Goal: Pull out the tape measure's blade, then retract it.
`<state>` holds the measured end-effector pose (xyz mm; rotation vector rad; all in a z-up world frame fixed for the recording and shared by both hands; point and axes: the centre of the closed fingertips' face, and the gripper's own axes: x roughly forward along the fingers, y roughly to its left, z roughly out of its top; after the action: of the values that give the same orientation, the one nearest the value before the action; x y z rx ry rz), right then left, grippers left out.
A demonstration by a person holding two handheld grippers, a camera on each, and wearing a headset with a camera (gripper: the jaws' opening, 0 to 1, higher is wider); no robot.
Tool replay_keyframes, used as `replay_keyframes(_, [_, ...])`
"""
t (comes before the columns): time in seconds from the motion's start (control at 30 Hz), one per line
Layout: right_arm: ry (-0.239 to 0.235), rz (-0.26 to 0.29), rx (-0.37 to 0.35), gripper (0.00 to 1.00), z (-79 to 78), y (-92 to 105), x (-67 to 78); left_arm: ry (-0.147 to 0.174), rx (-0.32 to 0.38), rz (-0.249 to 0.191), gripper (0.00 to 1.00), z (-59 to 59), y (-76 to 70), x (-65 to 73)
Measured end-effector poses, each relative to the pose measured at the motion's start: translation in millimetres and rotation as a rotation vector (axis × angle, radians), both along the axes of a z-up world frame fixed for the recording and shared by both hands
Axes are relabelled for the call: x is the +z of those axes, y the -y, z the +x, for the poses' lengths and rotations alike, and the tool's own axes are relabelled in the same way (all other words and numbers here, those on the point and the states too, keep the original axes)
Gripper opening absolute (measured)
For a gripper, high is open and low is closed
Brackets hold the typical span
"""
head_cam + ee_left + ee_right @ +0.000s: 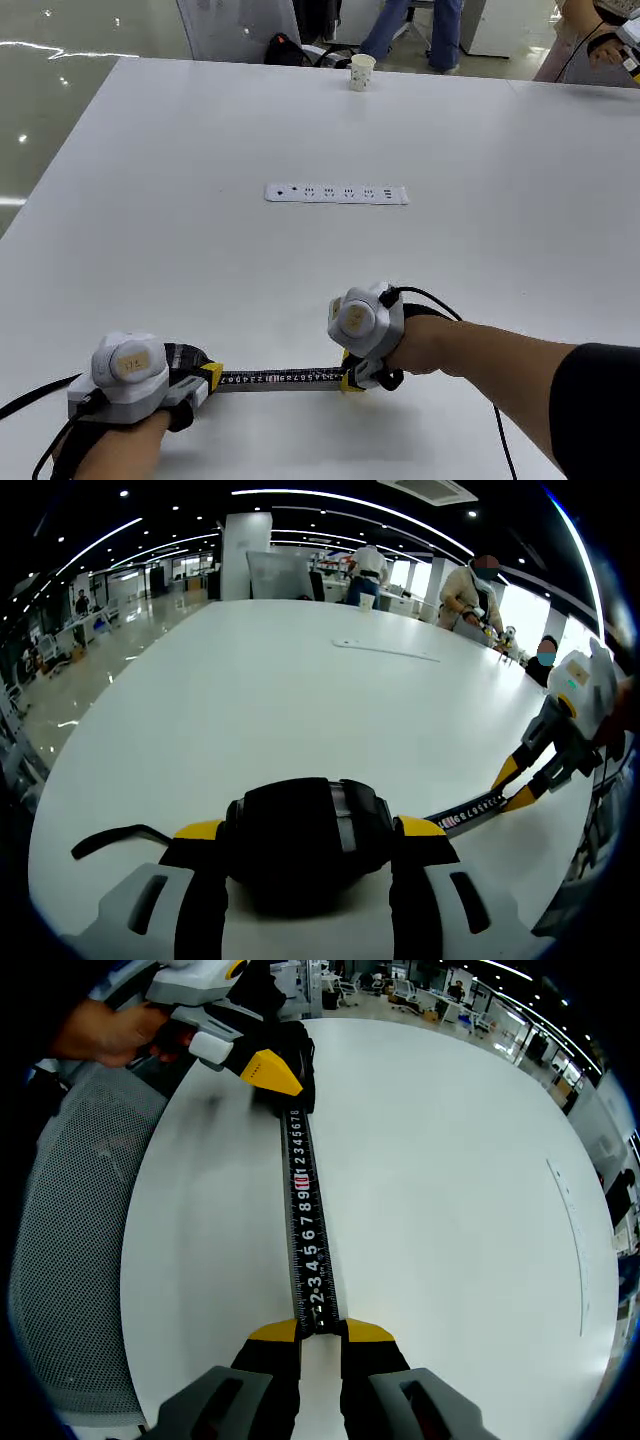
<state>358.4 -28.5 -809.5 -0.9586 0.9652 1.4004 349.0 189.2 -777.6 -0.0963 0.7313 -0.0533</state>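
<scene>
One tape measure (300, 835) is drawn out between two tools on a white surface (300, 270).

The left tool (205, 378) is clenched around the black case (185, 357), largely covering it in the head view. The right tool (350, 380) pinches the tip of the blade (305, 1230), whose end hook is hidden between the jaws. The blade lies flat, its long axis running left to right between the tools, numbers rising toward the case. Farther back are one power strip (336, 193) and one paper cup (361, 71).

white power strip (337, 193), paper cup (361, 72)
</scene>
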Motion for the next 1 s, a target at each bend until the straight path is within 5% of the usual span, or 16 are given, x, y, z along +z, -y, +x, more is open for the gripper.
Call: replay_keyframes(1.0, [0.0, 0.005, -0.001, 0.11, -1.7, -12.0, 0.1, -0.006, -0.004, 0.0, 0.61, 1.5, -0.9, -0.8])
